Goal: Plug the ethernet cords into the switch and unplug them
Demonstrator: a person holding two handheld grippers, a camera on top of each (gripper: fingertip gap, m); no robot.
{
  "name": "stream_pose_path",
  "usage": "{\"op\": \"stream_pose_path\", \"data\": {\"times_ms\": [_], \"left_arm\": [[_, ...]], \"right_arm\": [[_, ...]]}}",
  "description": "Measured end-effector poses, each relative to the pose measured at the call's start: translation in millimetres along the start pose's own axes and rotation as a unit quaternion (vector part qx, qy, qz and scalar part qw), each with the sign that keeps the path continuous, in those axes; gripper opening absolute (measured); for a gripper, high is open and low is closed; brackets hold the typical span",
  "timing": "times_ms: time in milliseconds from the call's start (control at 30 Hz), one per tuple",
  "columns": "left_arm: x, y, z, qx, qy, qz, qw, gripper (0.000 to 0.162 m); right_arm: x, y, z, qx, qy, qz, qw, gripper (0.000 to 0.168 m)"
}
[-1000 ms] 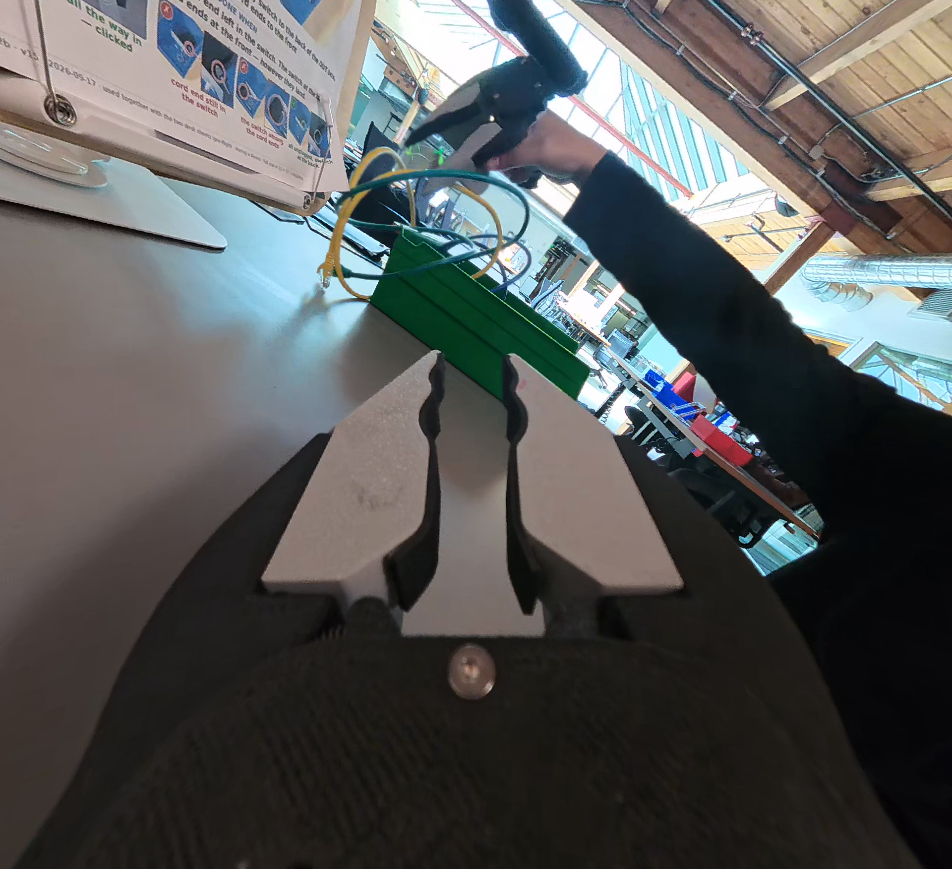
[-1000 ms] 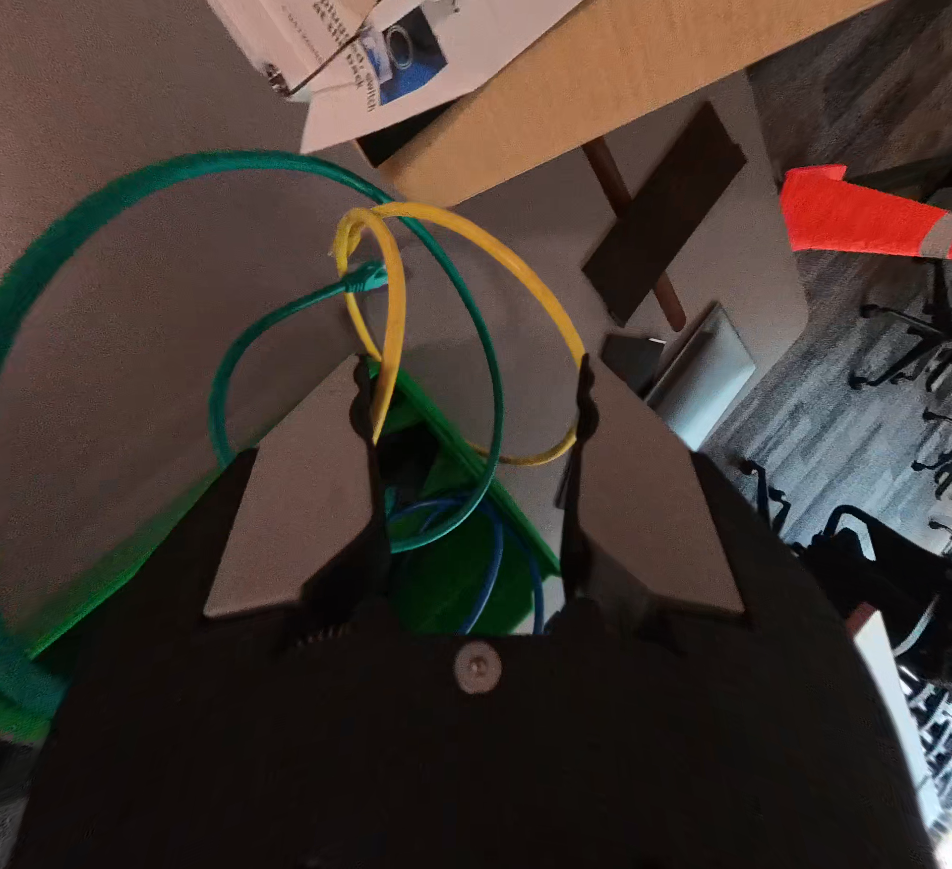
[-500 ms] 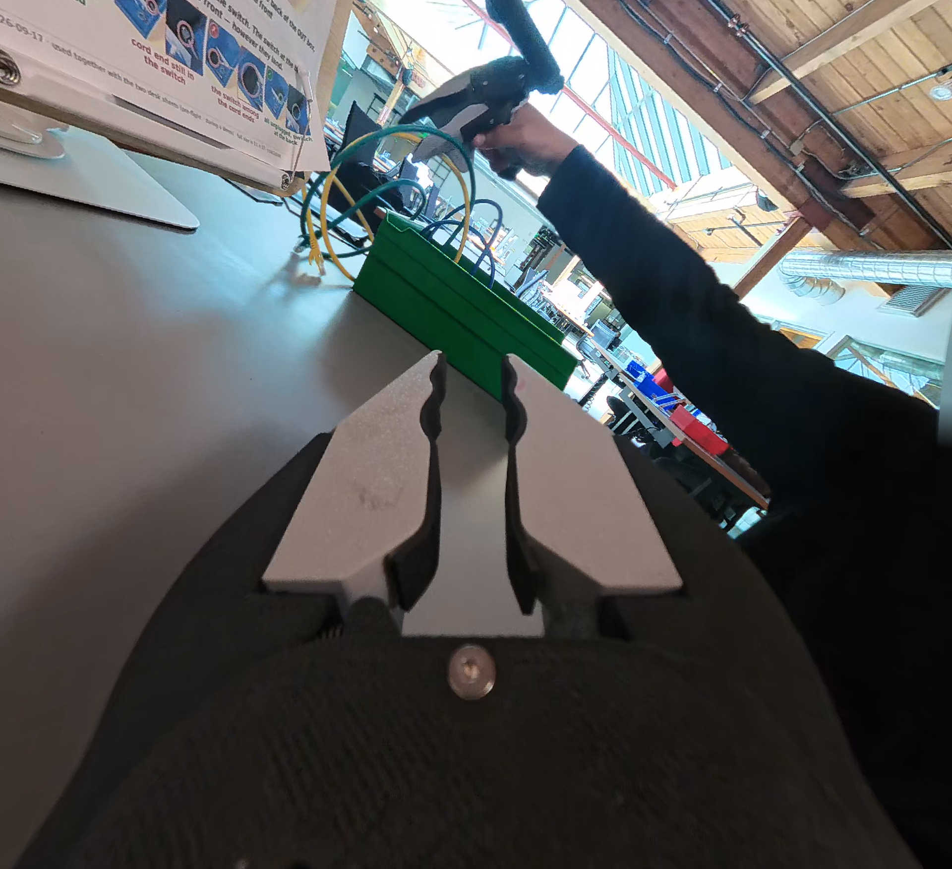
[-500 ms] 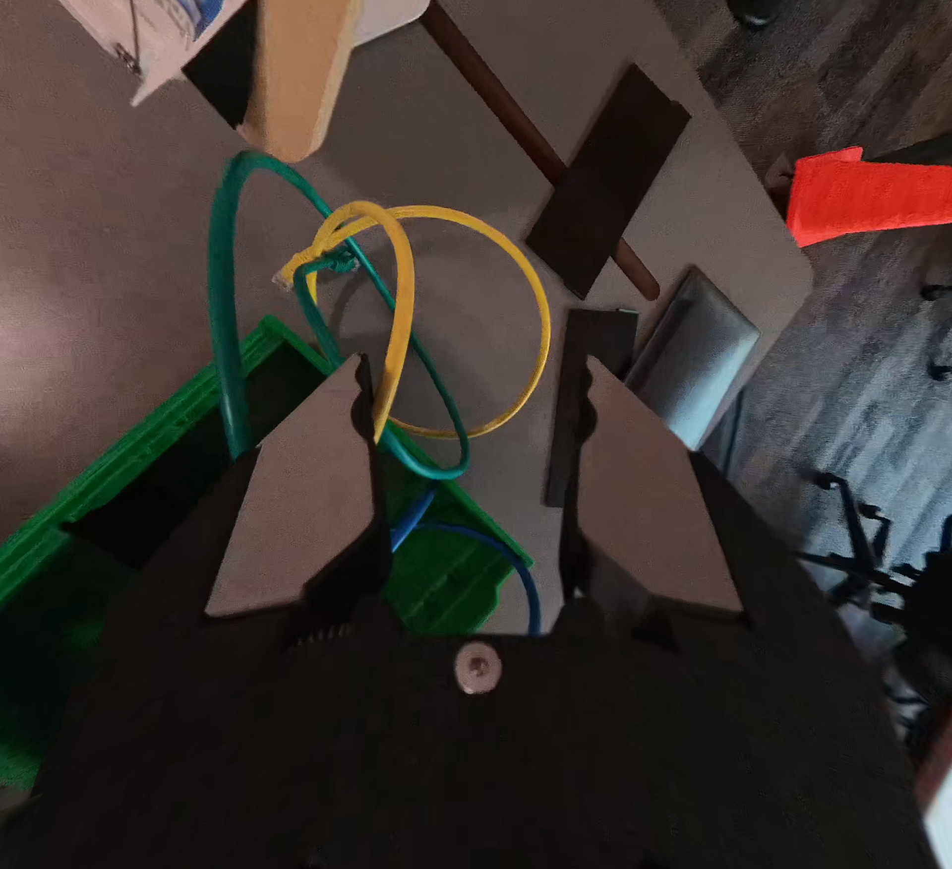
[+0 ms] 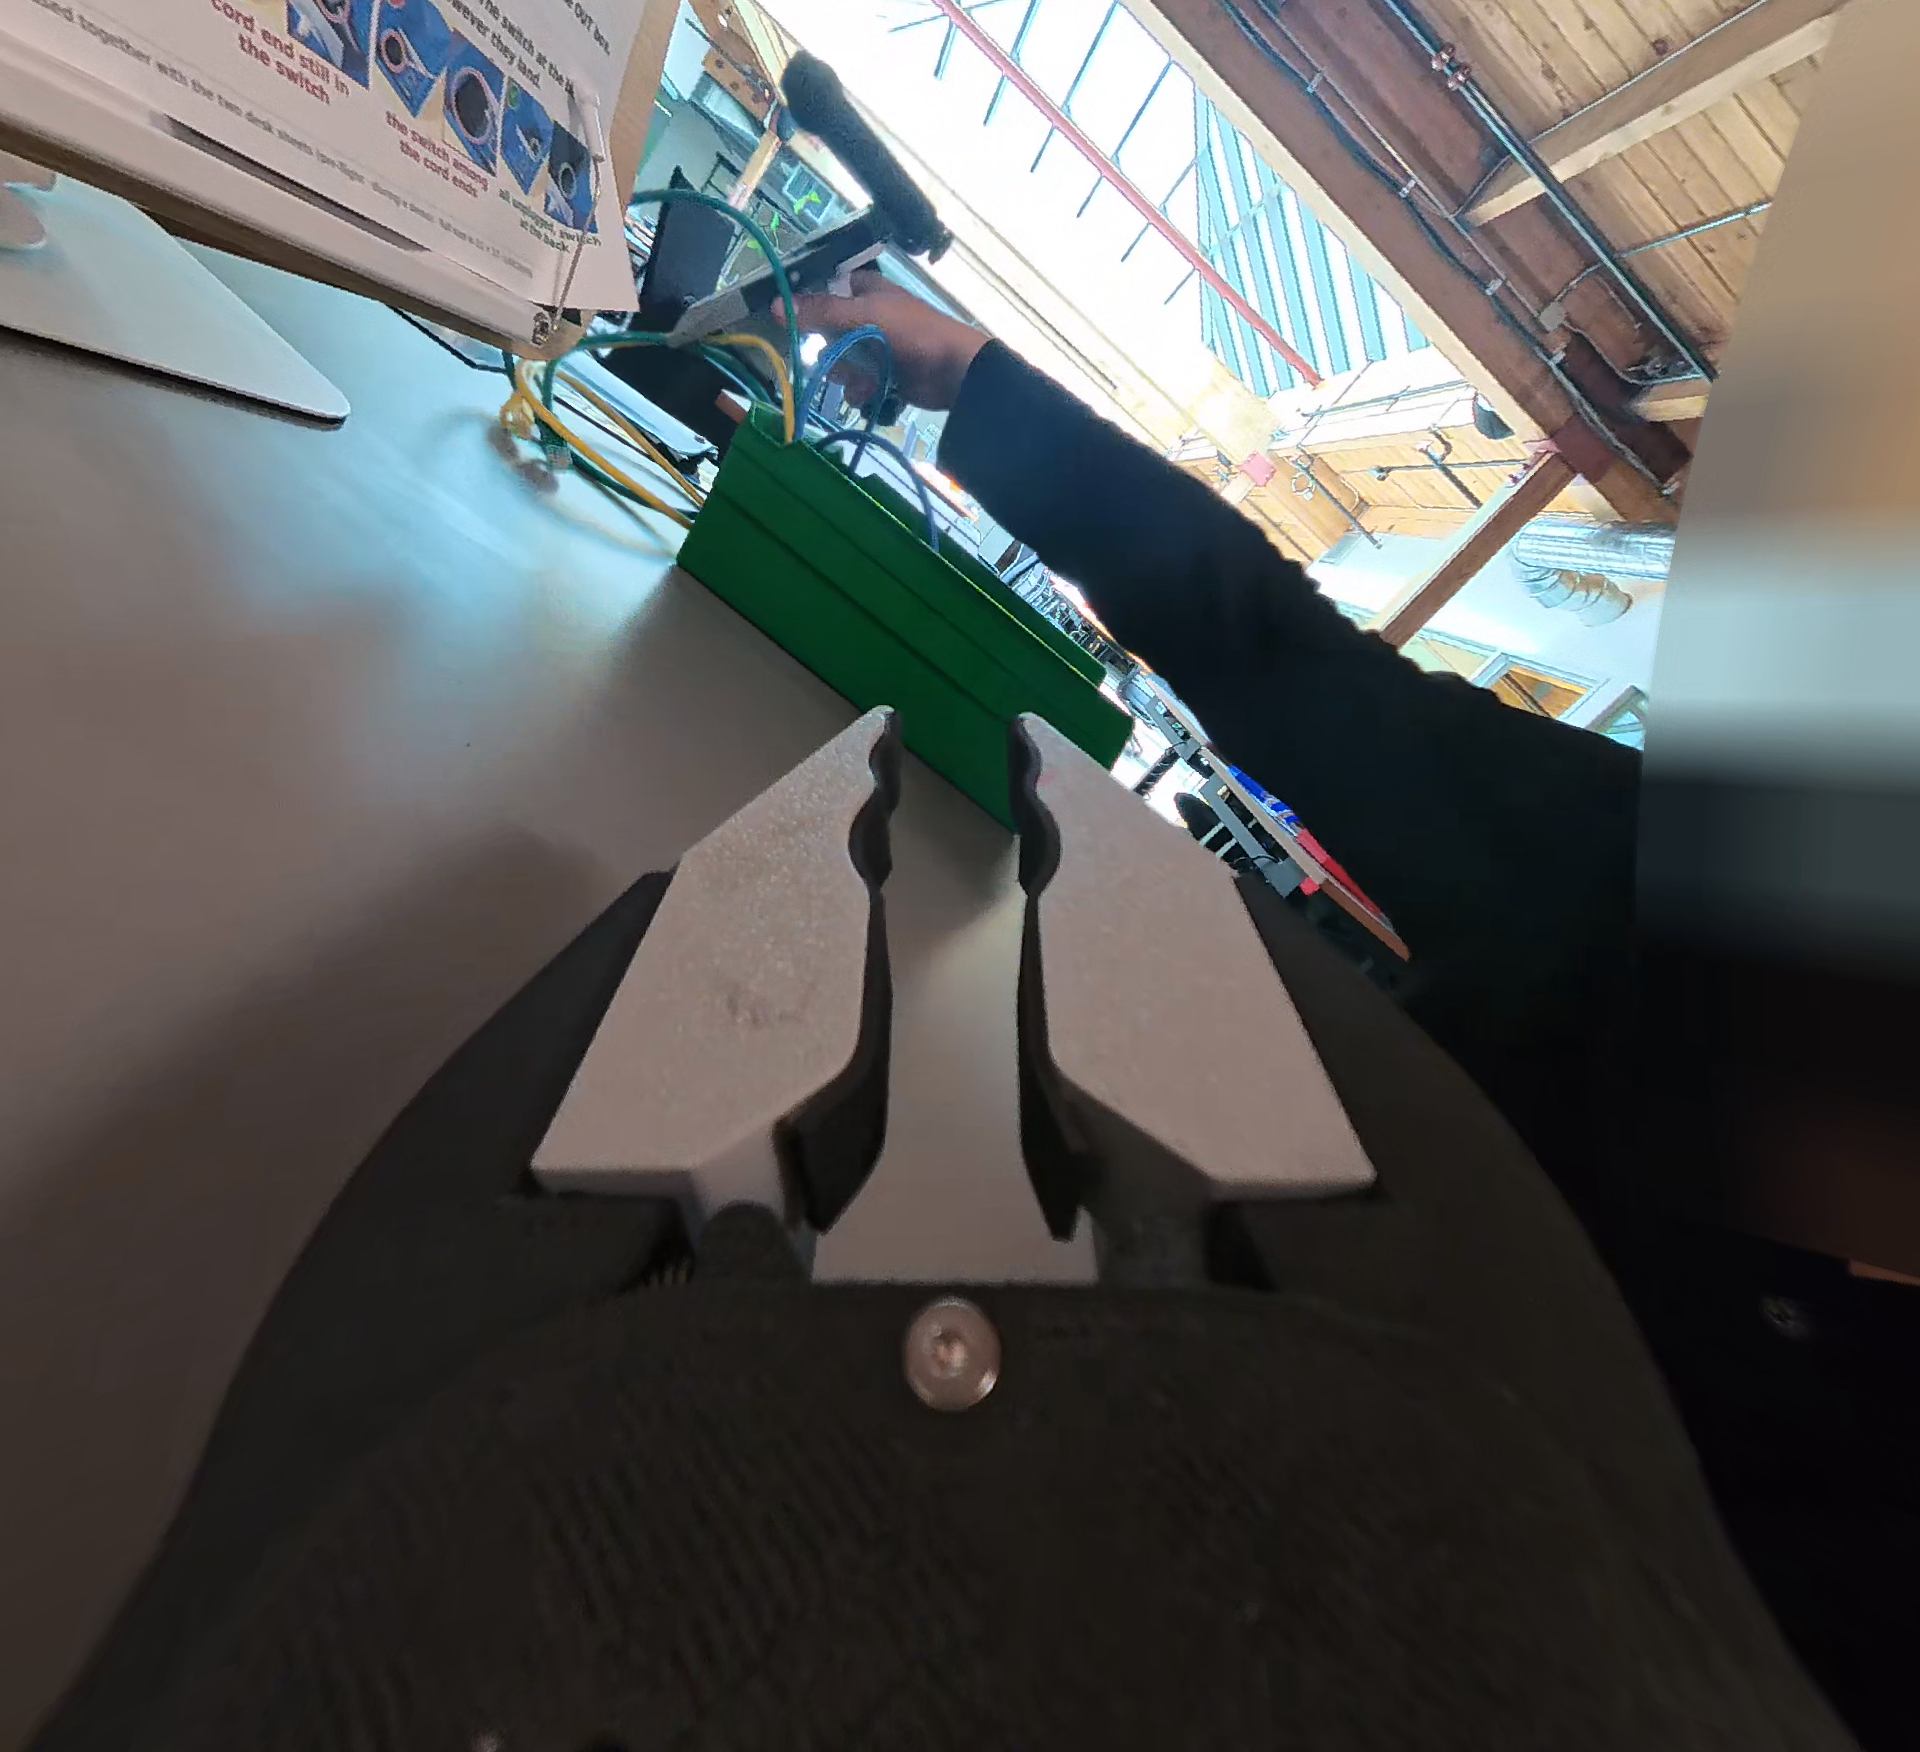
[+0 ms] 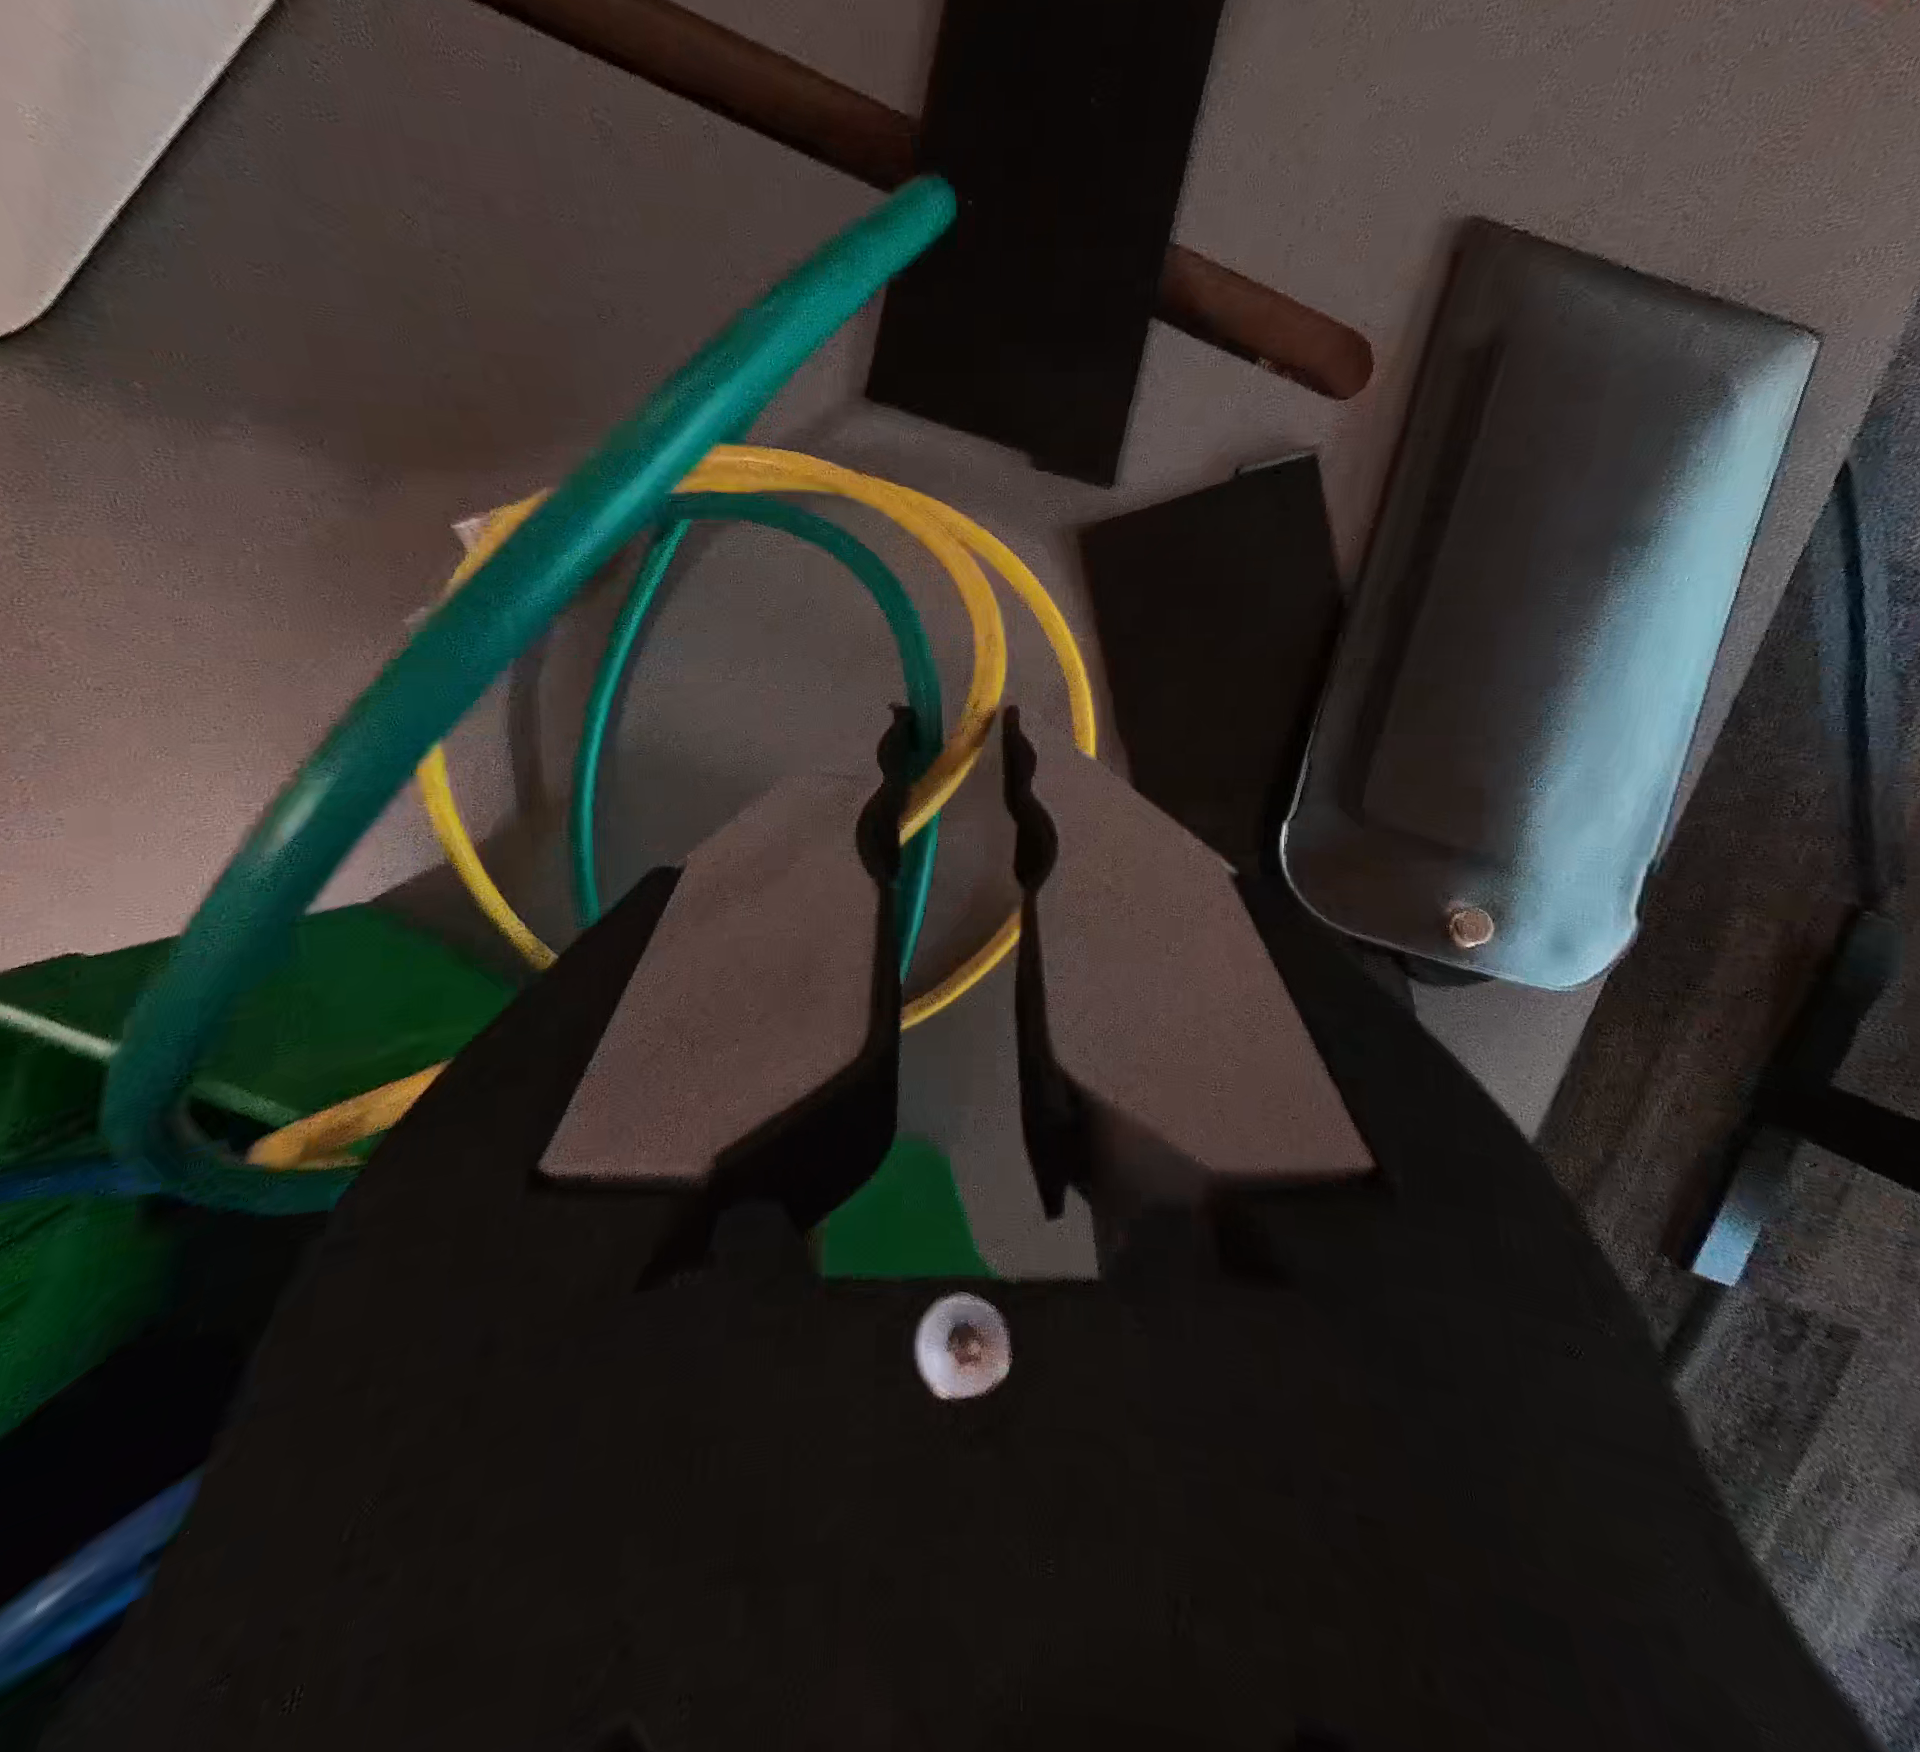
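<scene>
Yellow cord (image 6: 977,715) looped on the table beside the green bin (image 5: 894,622), crossing between the narrowly parted tips of the right gripper (image 6: 951,736); clamped or not, cannot tell. Best gripped near the plug. Left gripper (image 5: 951,746) slightly apart, empty, visible only in left view, with blue cord (image 5: 847,362).

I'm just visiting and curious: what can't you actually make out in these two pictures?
- Switch: not seen in either view; the green box walls hide its inside.
- Cord plug ends: left wrist view, too small to make out.
- Right tongs: right wrist view, yellow cord and green cord cross between the tips; gripped or merely behind is unclear.
- Blue cord: cut off by the frame's left edge.
</scene>
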State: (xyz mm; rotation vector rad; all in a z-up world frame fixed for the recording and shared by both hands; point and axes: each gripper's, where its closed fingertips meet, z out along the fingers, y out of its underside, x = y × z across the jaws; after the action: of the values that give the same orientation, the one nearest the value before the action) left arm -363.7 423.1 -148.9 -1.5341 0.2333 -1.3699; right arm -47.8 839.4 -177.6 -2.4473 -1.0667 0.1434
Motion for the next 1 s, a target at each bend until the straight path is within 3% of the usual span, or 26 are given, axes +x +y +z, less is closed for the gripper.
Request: {"op": "stream_pose_path", "data": {"times_ms": [133,233,367,533,700,800,933,967,1000], "left_arm": [[0,1,1,-0.004,0.003,-0.002,1.0,0.017],[0,2,2,-0.007,0.005,-0.003,1.0,0.017],[0,1,1,-0.004,0.005,-0.007,1.0,0.016],[0,1,1,-0.004,0.004,-0.004,1.0,0.016],[0,-2,-1,0.007,0.004,-0.005,1.0,0.015],[-1,-4,-3,0.016,0.004,-0.008,1.0,0.013],[0,-4,-4,0.019,0.0,-0.008,1.0,0.012],[0,-4,-4,0.021,0.001,-0.008,1.0,0.012],[1,-4,-5,0.024,0.002,-0.009,1.0,0.012]], "right_arm": [[-7,24,21,-0.065,-0.041,0.002,0.997,0.018],[-25,42,28,-0.116,-0.101,-0.001,0.988,0.006],[-26,22,8,-0.059,-0.116,0.033,0.991,0.005],[-32,-14,-72,0.083,-0.142,0.044,0.985,0.003],[-60,-43,-202,0.281,-0.182,0.025,0.942,0.0],[-63,-36,-273,0.364,-0.139,0.011,0.921,0.0],[-59,-1,-293,0.32,-0.059,0.022,0.945,0.0],[-62,7,-291,0.301,-0.064,0.029,0.951,0.01],[-66,12,-287,0.287,-0.076,0.041,0.954,0.034]]}}
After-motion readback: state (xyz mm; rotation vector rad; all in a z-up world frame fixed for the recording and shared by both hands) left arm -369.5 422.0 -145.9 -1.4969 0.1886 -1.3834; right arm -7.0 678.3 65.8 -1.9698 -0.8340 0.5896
